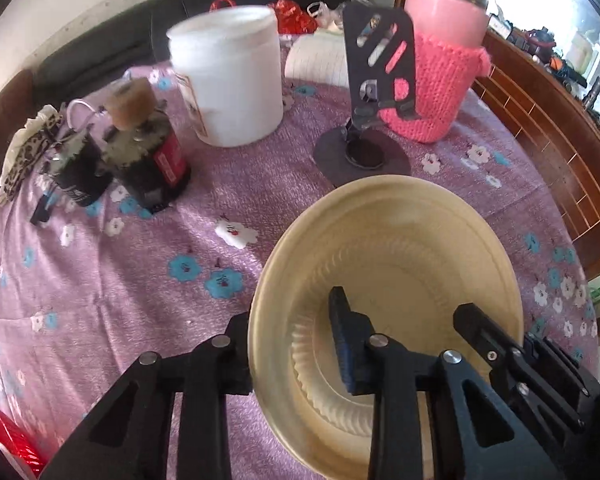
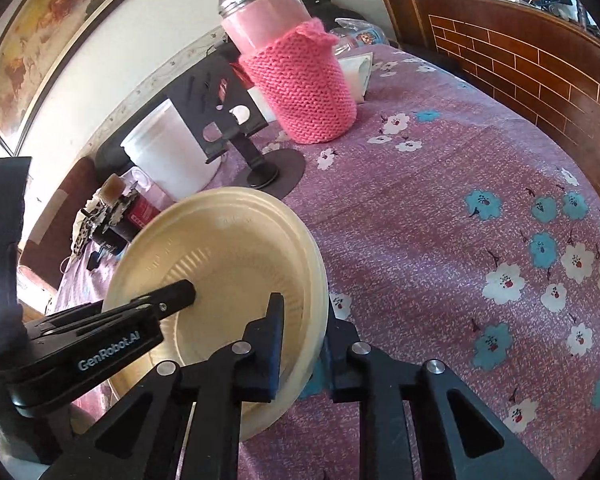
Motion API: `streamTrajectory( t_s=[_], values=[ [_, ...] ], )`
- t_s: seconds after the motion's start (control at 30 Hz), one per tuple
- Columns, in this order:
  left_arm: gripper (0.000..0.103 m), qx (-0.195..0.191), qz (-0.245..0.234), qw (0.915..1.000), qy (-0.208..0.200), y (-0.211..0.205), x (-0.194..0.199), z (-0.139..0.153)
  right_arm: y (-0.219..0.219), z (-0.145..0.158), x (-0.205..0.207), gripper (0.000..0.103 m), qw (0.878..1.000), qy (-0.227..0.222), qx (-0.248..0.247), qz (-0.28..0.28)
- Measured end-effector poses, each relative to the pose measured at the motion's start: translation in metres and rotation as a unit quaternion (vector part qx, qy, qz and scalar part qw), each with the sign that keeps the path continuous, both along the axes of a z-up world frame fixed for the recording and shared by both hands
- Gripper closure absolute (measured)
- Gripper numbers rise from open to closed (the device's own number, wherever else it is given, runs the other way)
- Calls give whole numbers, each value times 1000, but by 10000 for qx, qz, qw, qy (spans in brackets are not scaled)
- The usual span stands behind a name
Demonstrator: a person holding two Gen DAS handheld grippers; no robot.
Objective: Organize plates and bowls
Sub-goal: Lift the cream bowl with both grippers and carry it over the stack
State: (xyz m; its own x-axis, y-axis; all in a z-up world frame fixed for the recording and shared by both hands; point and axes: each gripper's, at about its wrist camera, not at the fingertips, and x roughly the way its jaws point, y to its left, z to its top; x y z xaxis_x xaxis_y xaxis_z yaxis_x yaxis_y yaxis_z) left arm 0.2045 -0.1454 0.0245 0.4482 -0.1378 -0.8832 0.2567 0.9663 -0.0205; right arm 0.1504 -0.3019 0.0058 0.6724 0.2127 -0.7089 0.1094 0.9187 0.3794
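Observation:
A cream fluted plate (image 1: 400,248) with a second cream dish nested in it (image 1: 340,380) is held tilted above the purple flowered tablecloth. My left gripper (image 1: 292,344) is shut on the plate's left rim, one finger outside and one inside. My right gripper (image 2: 304,340) is shut on the right rim of the same plate (image 2: 228,240). The right gripper's finger (image 1: 484,332) shows inside the plate in the left wrist view. The left gripper's finger (image 2: 172,292) shows inside the plate in the right wrist view.
A white tub (image 1: 228,76), a black phone stand (image 1: 376,92), a pink jar in a knitted sleeve (image 1: 440,68) and two dark small jars (image 1: 148,152) stand at the table's far side. A wooden headboard (image 2: 520,64) runs along the right.

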Motion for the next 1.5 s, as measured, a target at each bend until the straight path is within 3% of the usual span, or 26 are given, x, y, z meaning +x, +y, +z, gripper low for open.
streamTrajectory(
  t_s=[0.27,0.4,0.63,0.83,1.03,1.2,1.3,1.5],
  values=[
    [75,-424,292,9970,-570,40,-50,43,21,27,-22,87,9984,-516,-81,217],
    [75,-592,565,9923,-930,74,-80,70,52,51,-44,87,9928,-978,-309,615],
    [71,-600,1109,9806,-1502,143,-143,112,117,85,-91,87,9813,-1377,-241,1323],
    [69,-819,1462,9702,-1749,192,-190,127,164,111,-134,87,9703,-1684,-401,1692],
    [69,-1023,1728,9592,-1990,232,-233,139,200,117,-165,86,9652,-1709,-419,1937],
    [67,-977,1903,9489,-2320,255,-262,151,228,120,-181,86,9623,-1682,-382,2102],
    [62,-976,2017,9433,-2448,268,-274,155,247,124,-191,86,9589,-1720,-418,2218],
    [61,-1102,2306,9328,-2539,306,-291,159,284,132,-207,86,9506,-1834,-587,2435]
  ],
)
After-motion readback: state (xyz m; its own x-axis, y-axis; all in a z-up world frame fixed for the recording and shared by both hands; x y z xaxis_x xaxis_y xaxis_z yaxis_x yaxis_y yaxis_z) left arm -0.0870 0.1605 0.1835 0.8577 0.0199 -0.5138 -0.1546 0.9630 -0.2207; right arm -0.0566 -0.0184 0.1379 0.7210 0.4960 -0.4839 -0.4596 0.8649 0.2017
